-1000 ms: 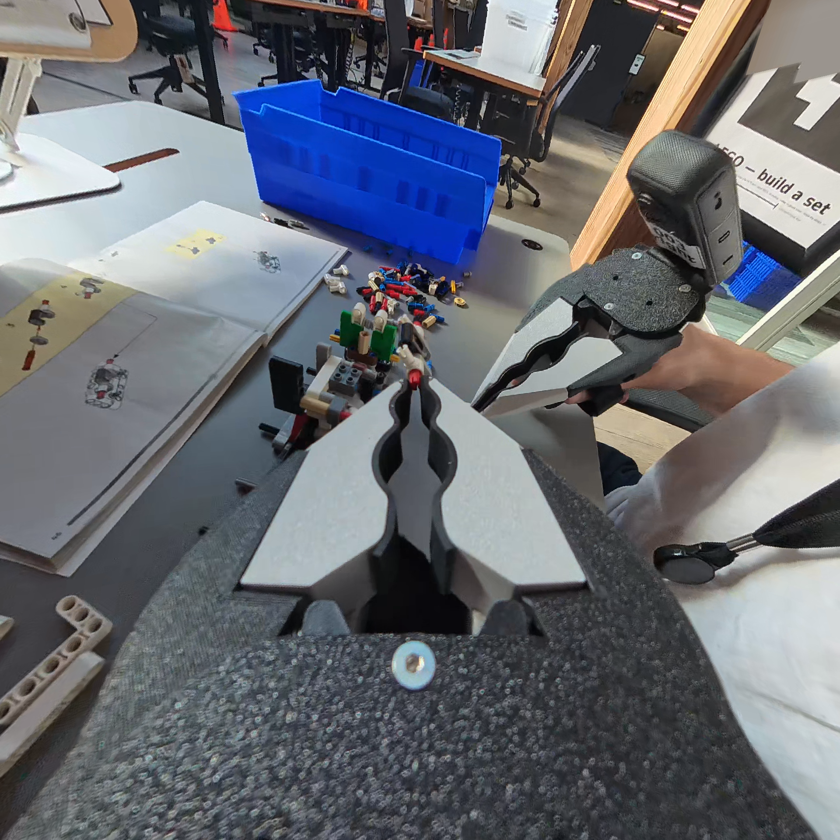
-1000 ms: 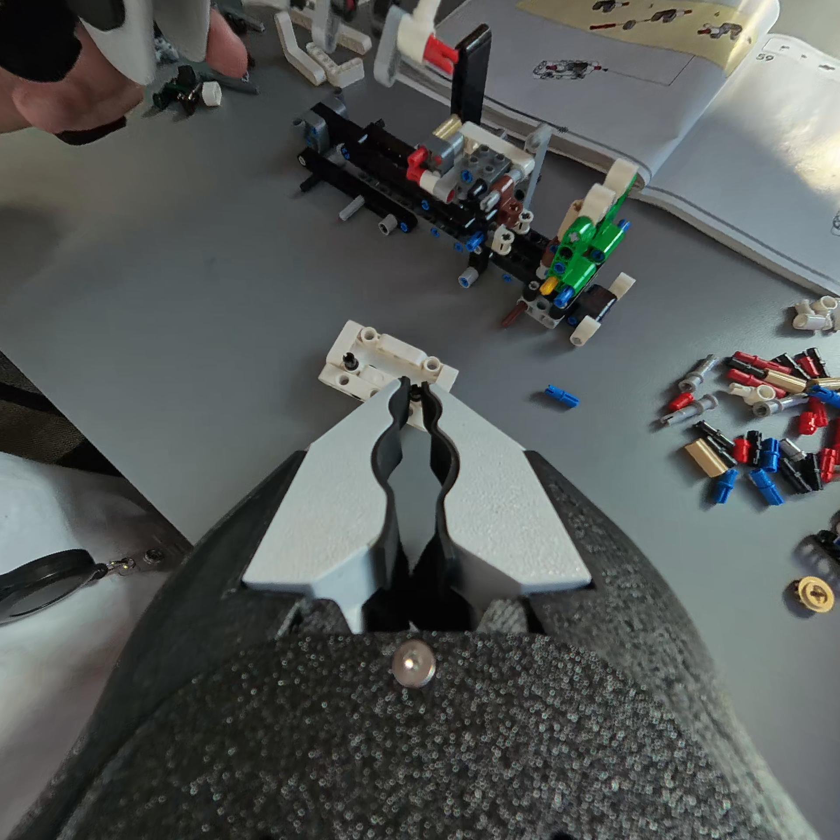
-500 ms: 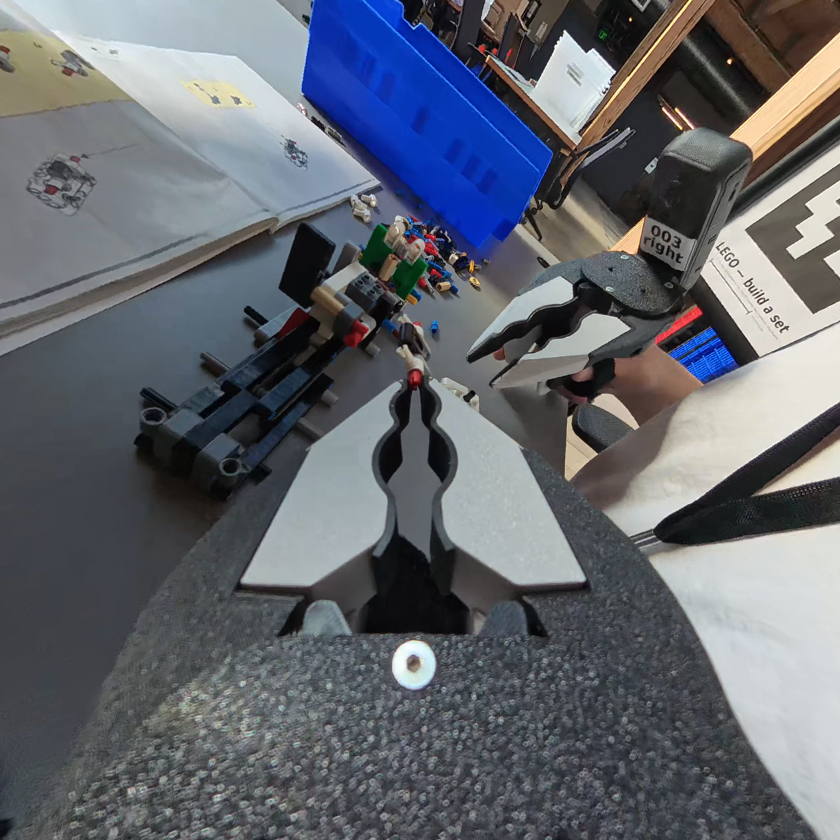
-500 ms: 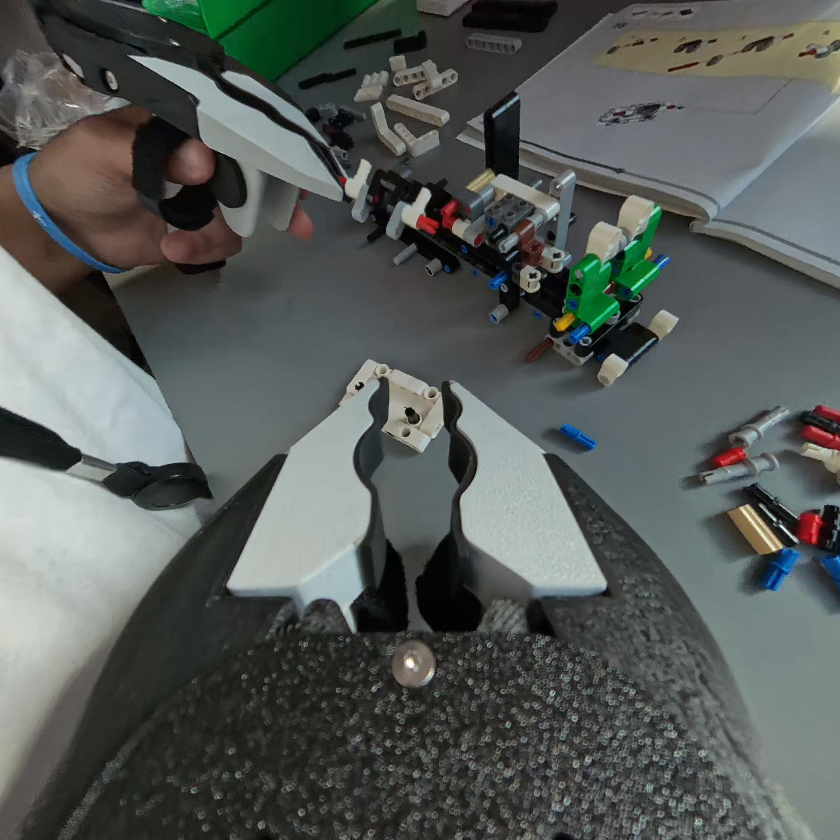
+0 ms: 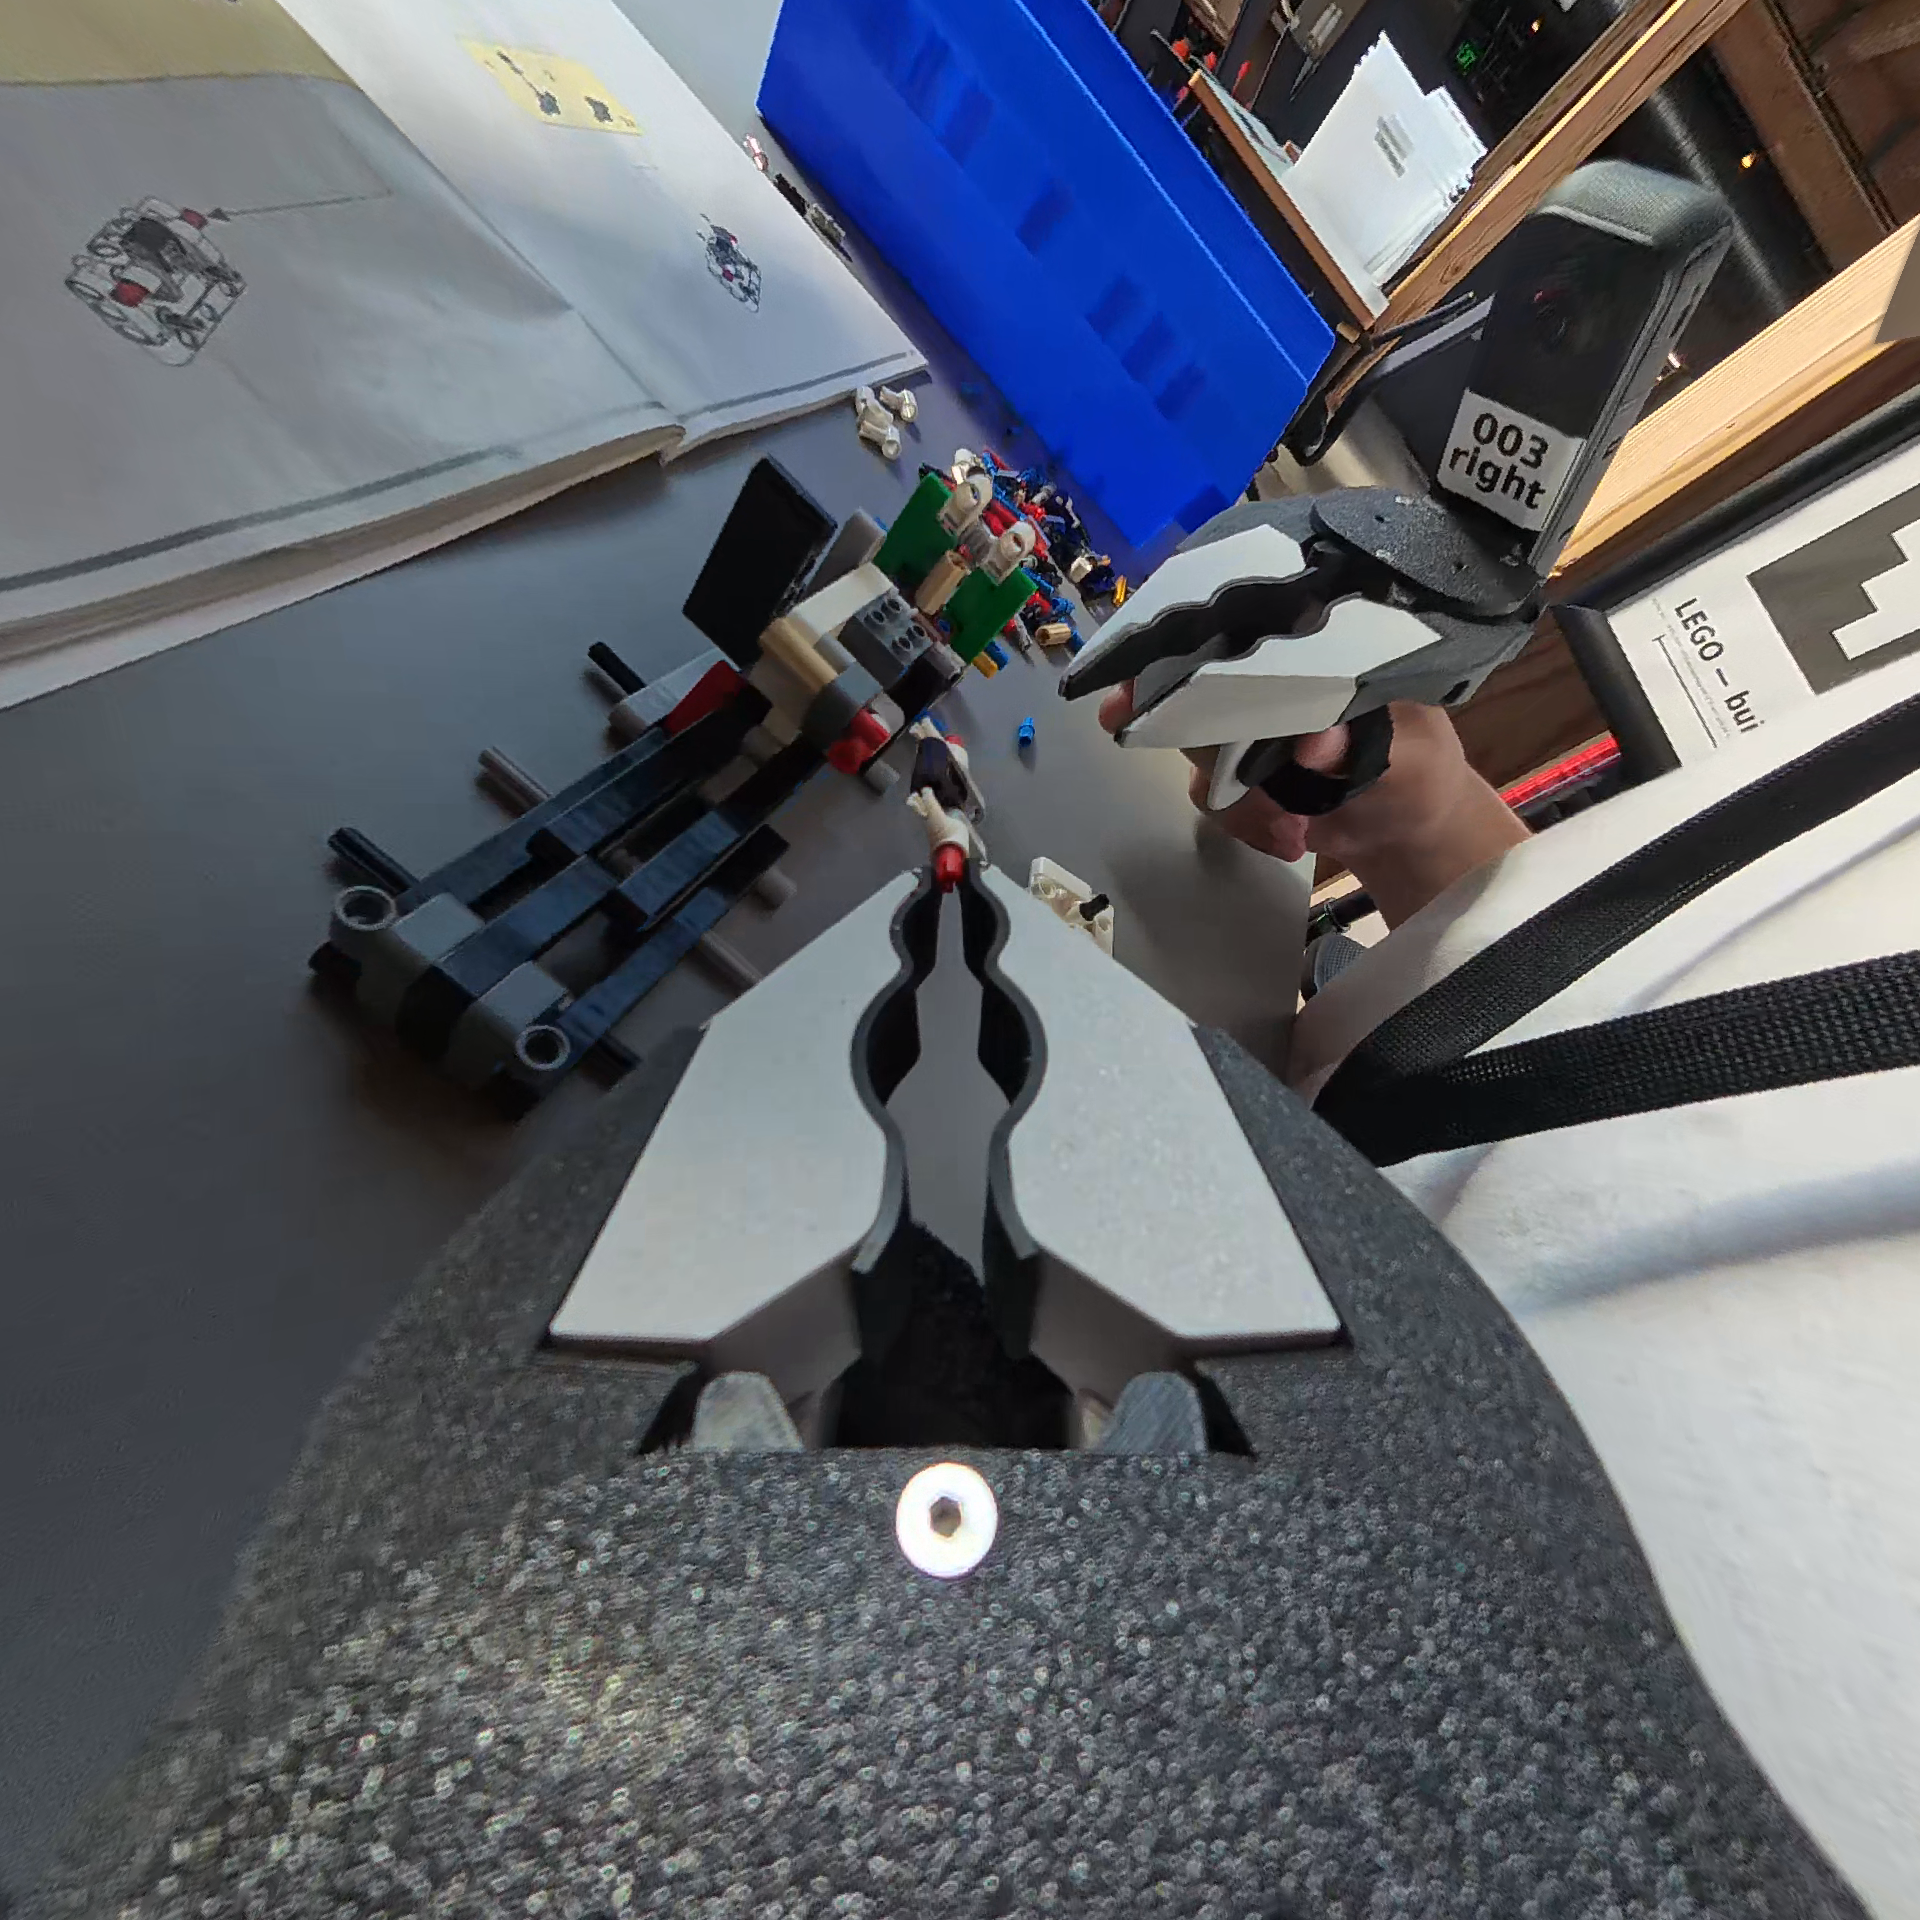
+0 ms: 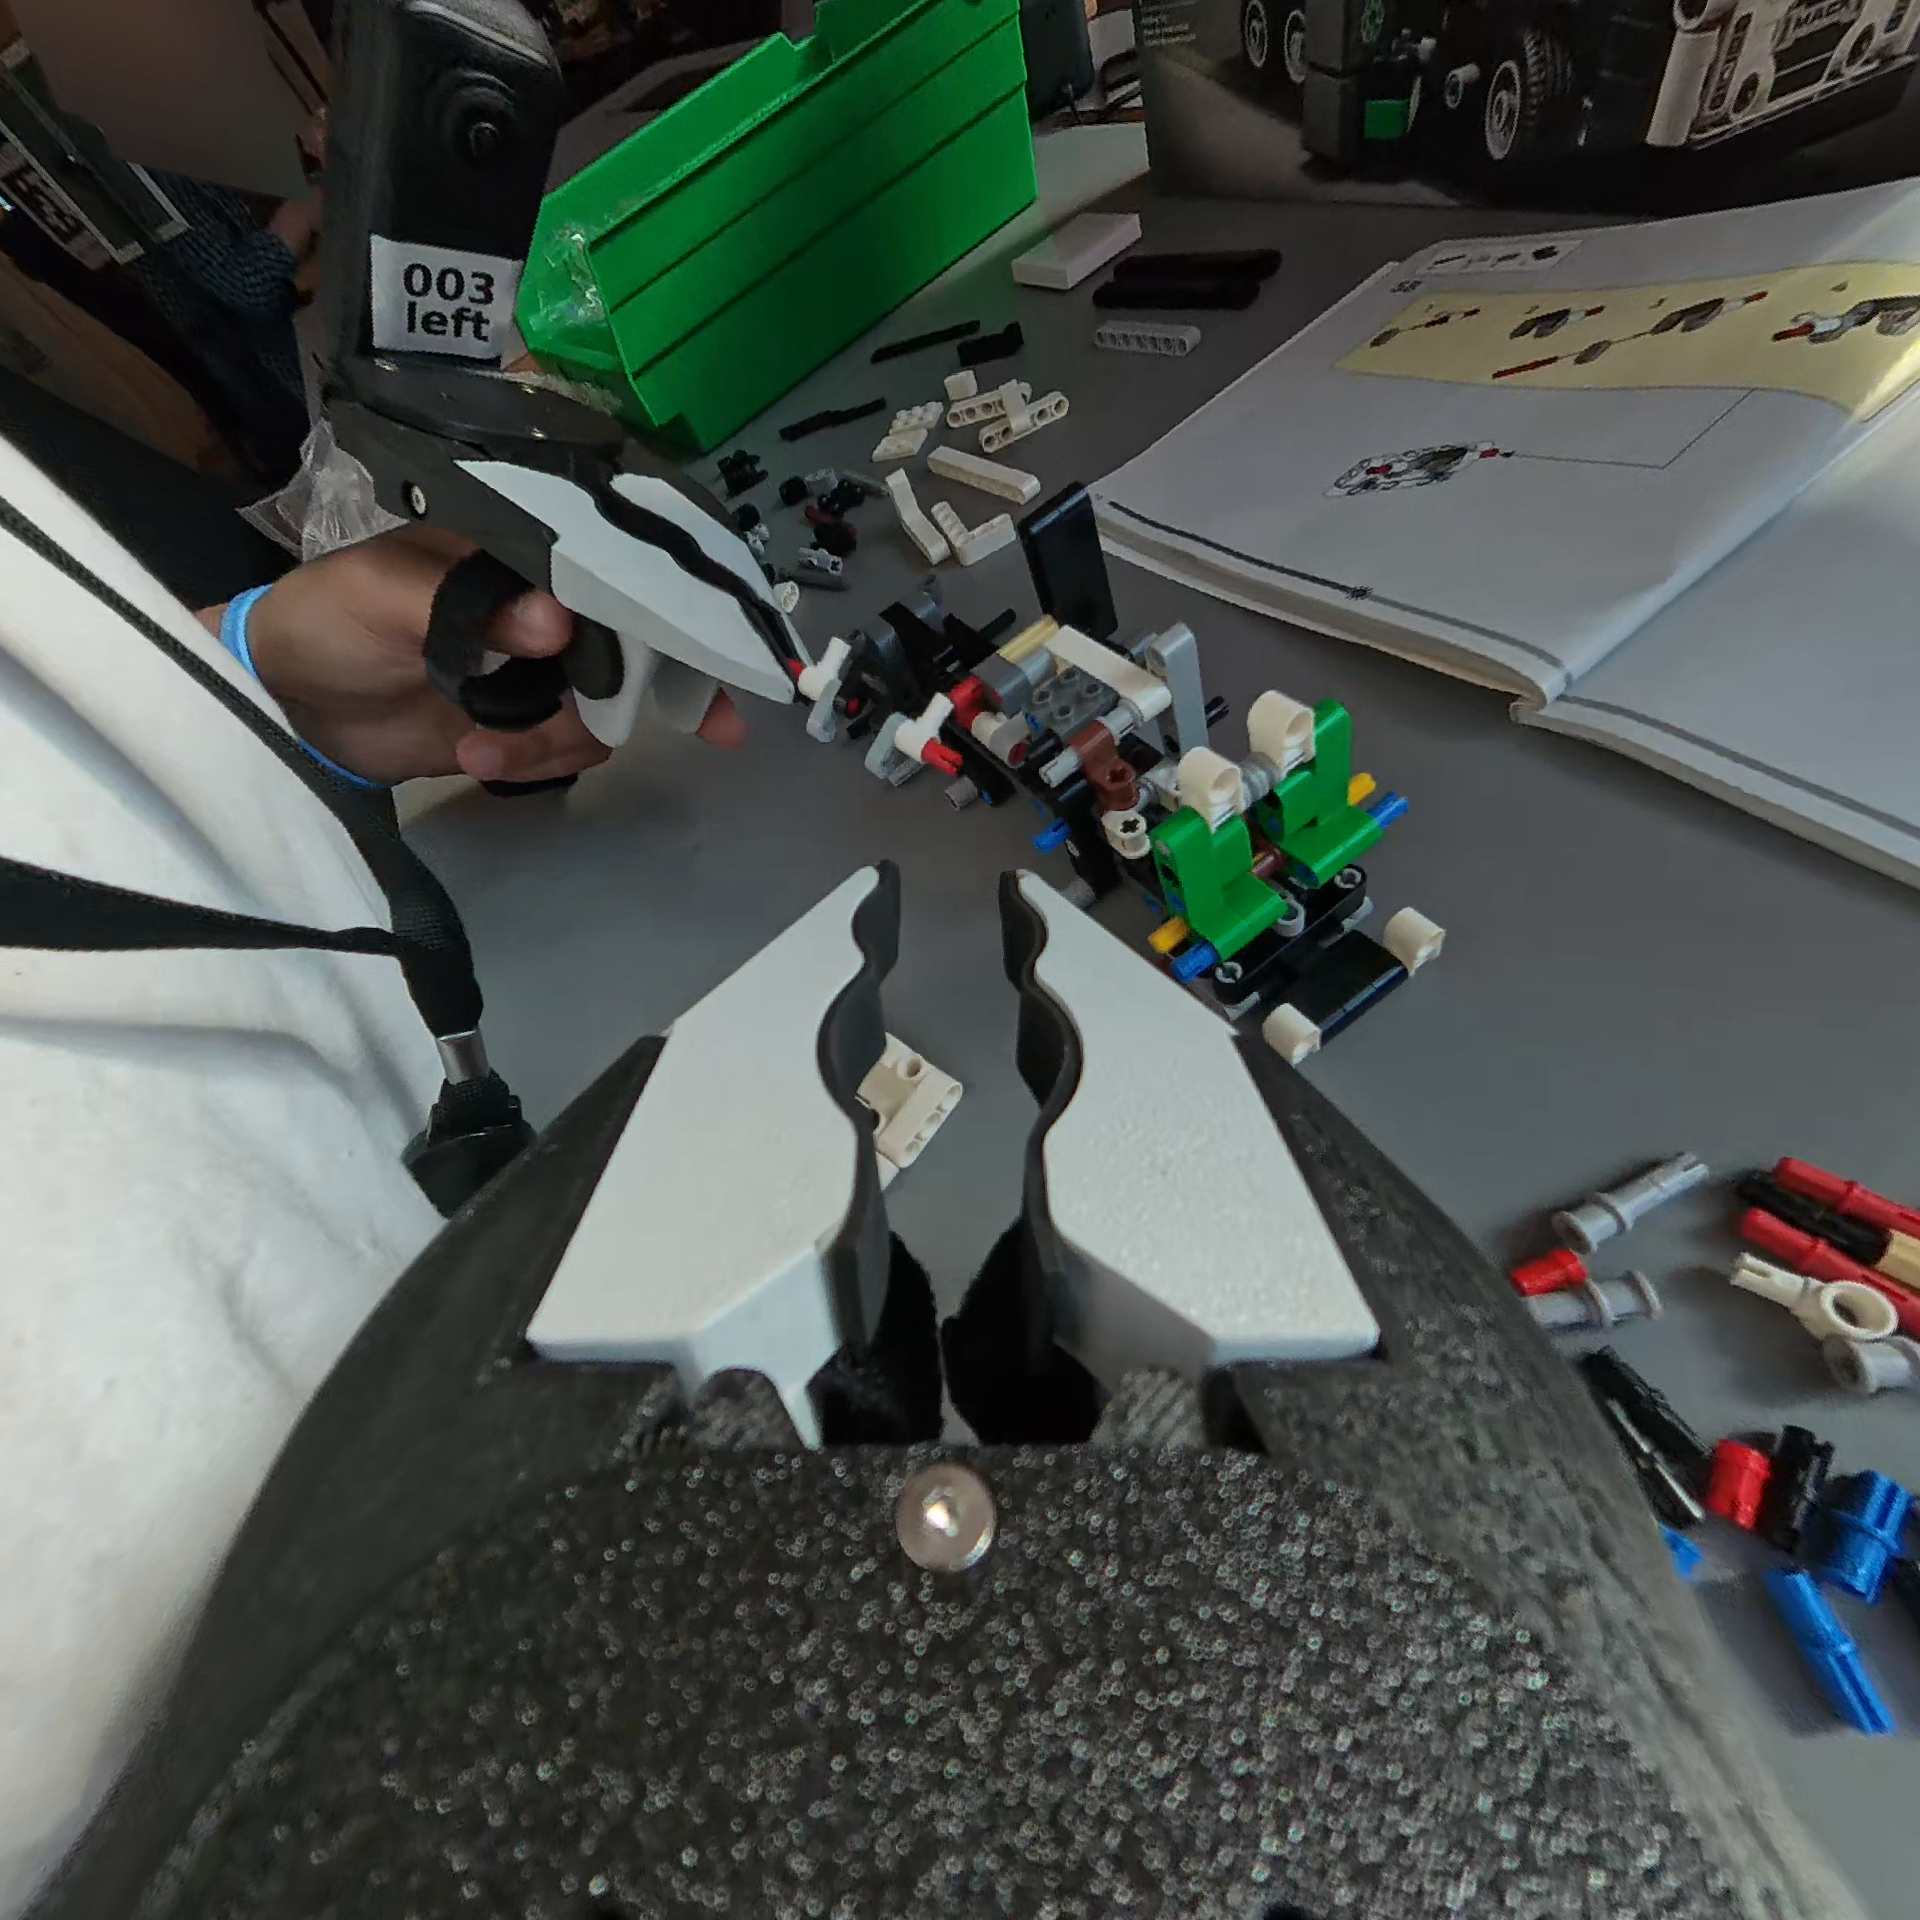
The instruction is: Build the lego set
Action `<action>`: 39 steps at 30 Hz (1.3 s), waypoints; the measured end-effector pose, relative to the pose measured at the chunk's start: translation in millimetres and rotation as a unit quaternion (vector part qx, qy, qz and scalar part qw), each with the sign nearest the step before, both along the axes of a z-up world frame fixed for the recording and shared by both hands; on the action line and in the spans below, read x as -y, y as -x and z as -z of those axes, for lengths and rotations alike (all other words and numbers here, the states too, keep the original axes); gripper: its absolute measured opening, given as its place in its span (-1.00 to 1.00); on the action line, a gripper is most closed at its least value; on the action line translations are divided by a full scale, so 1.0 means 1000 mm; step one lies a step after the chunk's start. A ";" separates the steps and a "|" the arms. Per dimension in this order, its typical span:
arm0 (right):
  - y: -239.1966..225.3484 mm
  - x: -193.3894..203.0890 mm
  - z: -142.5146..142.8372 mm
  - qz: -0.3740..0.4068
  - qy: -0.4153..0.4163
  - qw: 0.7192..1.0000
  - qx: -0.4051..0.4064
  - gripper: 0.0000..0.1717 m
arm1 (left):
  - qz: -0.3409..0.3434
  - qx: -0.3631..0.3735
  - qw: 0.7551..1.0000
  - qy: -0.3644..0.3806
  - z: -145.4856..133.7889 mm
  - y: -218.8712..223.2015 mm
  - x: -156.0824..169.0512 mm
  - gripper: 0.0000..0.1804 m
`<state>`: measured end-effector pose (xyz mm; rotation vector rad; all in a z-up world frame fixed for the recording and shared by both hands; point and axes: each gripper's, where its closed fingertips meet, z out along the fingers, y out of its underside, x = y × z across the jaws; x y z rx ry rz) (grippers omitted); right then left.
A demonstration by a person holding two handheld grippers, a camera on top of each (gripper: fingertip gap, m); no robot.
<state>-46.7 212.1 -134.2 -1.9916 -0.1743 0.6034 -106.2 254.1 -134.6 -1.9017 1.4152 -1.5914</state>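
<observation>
1. Left gripper [image 5: 943, 883]: I see its fingers closed on a small red-tipped pin assembly [image 5: 940, 831], white and dark beyond the tip, at the near end of the brick model [image 6: 1091, 748].
2. Brick model, my landmark: a long black-framed build lying on the grey counter [image 6: 623, 883], with green blocks at the end that lies nearest my right gripper. I judge it light and rigid but liable to shed pressed-on parts; the black frame looks the safest hold.
3. White connector piece [image 6: 914, 1101]: on the counter, nearer me than the model, below my right gripper's fingers.
4. Right gripper [image 6: 948, 894]: fingers apart, gripping nothing, raised over the connector.
5. Instruction booklet [image 6: 1558, 499]: open, beyond the model.
6. Loose pins [image 6: 1818, 1247]: right of the model, red, black, blue, grey.
</observation>
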 end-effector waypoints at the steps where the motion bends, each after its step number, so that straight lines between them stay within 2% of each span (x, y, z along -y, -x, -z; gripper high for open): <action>1: 0.001 -0.002 -0.001 0.000 0.001 1.000 -0.005 -0.79 | -0.001 -0.002 1.000 0.004 0.001 0.000 0.000 -0.98; 4: 0.008 -0.005 -0.001 -0.005 0.005 1.000 0.009 -0.77 | -0.002 0.009 1.000 0.021 -0.001 0.000 0.005 -0.98; 7: 0.019 -0.010 -0.004 -0.008 -0.009 0.998 0.058 -0.75 | -0.008 0.011 1.000 0.012 -0.001 0.001 0.009 -0.98; 9: 0.024 -0.013 -0.004 -0.002 -0.021 0.996 0.090 -0.74 | -0.015 0.008 0.999 -0.037 0.000 0.002 0.010 -0.98; 11: 0.027 -0.014 -0.003 0.005 -0.039 0.992 0.116 -0.73 | -0.006 0.015 0.990 -0.143 0.001 0.004 0.012 -0.98; 14: 0.035 -0.011 0.002 -0.004 -0.038 0.992 0.121 -0.73 | 0.023 0.055 0.957 -0.285 -0.005 0.008 0.019 -0.98; 19: 0.040 -0.006 0.004 -0.015 -0.044 0.992 0.115 -0.71 | 0.079 0.103 0.869 -0.478 -0.006 0.013 0.024 -0.98; 22: 0.044 -0.005 0.003 -0.018 -0.055 0.992 0.111 -0.71 | 0.101 0.116 0.836 -0.527 -0.002 0.012 0.026 -0.99; 25: 0.047 -0.003 0.001 -0.014 -0.055 0.994 0.089 -0.71 | 0.110 0.113 0.826 -0.540 0.002 0.012 0.028 -0.99; 31: 0.039 0.003 -0.012 0.012 -0.064 0.996 0.063 -0.72 | 0.087 0.119 0.850 -0.506 -0.005 0.008 0.025 -0.98; 35: 0.018 0.006 -0.017 0.040 -0.062 0.995 0.074 -0.74 | 0.052 0.124 0.892 -0.432 -0.022 0.007 0.009 -0.99; 39: -0.011 0.005 -0.018 0.070 -0.055 0.992 0.089 -0.77 | 0.013 0.119 0.927 -0.356 -0.045 0.004 -0.029 -1.00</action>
